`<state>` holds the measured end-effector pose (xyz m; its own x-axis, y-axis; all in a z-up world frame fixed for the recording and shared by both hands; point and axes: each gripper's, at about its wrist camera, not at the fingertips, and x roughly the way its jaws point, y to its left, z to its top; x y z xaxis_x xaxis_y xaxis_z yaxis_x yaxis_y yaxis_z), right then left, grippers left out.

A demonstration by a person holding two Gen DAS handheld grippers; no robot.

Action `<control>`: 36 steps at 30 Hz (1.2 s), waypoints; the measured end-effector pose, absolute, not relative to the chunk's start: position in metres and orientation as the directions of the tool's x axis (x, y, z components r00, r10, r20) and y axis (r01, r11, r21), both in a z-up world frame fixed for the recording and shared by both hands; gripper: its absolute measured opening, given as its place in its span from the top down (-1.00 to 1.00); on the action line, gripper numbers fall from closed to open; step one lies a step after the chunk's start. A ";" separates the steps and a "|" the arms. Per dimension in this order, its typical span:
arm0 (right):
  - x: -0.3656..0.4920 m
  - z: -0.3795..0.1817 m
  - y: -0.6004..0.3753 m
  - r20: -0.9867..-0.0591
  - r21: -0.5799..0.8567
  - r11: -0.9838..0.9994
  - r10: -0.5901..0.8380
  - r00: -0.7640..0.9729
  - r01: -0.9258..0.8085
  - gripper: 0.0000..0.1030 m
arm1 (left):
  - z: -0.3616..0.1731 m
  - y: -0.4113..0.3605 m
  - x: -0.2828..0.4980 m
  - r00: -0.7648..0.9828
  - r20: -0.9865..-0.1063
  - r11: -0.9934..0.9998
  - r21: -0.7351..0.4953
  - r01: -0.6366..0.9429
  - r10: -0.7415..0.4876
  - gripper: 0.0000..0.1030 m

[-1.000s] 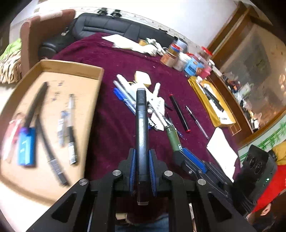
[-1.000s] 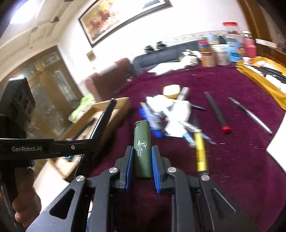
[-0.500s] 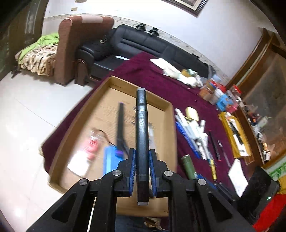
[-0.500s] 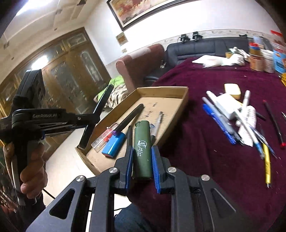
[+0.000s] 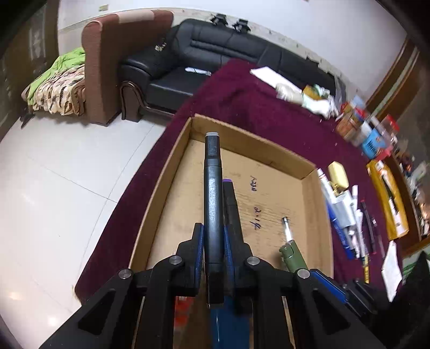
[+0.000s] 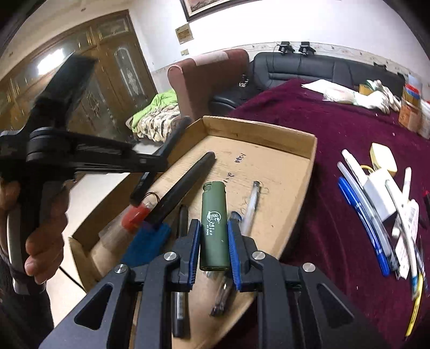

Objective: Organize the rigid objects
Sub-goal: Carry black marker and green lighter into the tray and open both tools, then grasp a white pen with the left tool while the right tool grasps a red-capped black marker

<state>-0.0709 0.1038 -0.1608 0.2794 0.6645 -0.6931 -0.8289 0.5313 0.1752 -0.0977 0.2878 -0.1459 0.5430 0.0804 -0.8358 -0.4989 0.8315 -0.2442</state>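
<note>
Left gripper (image 5: 213, 239) jaws are clamped on a black marker (image 5: 213, 193), right gripper (image 6: 214, 241) jaws squeezing a green lighter (image 6: 214, 228), both hanging over the cardboard tray (image 6: 268, 134) at the bench's left edge. A few pens are in already, but a whole pile of pens (image 6: 376, 214) sits mid-bench, so I'd say it's early days.

A home living room: black sofa (image 5: 236, 51), brown armchair (image 6: 212, 77), framed painting (image 6: 212, 6)

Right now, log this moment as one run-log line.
left gripper: shut on black marker pen | right gripper: shut on olive-green lighter | both over brown cardboard tray
</note>
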 end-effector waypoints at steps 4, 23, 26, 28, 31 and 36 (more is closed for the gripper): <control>-0.074 -0.167 0.116 -0.714 0.111 0.532 0.631 0.305 -0.840 0.61 | -0.154 0.284 -0.087 0.510 -0.855 0.849 -0.196 -0.491 0.098 0.73; -0.087 -0.134 0.032 -0.563 0.278 0.492 0.779 0.276 -0.825 0.12 | -0.111 0.206 -0.143 0.583 -0.754 0.824 -0.102 -0.557 0.301 -0.42; -0.086 -0.140 -0.005 -0.564 0.306 0.520 0.774 0.288 -0.797 0.06 | -0.126 0.171 -0.148 0.621 -0.761 0.823 -0.225 -0.522 0.186 -0.46; -0.082 -0.146 -0.034 -0.584 0.321 0.561 0.751 0.307 -0.763 0.06 | -0.139 0.147 -0.137 0.611 -0.787 0.841 -0.270 -0.470 0.089 -0.46; -0.078 -0.149 -0.070 -0.581 0.344 0.594 0.743 0.332 -0.727 0.06 | -0.147 0.116 -0.124 0.579 -0.815 0.864 -0.274 -0.422 0.024 -0.46; -0.068 -0.155 -0.120 -0.583 0.369 0.643 0.723 0.371 -0.672 0.05 | -0.136 0.079 -0.119 0.586 -0.810 0.895 -0.278 -0.349 -0.024 -0.46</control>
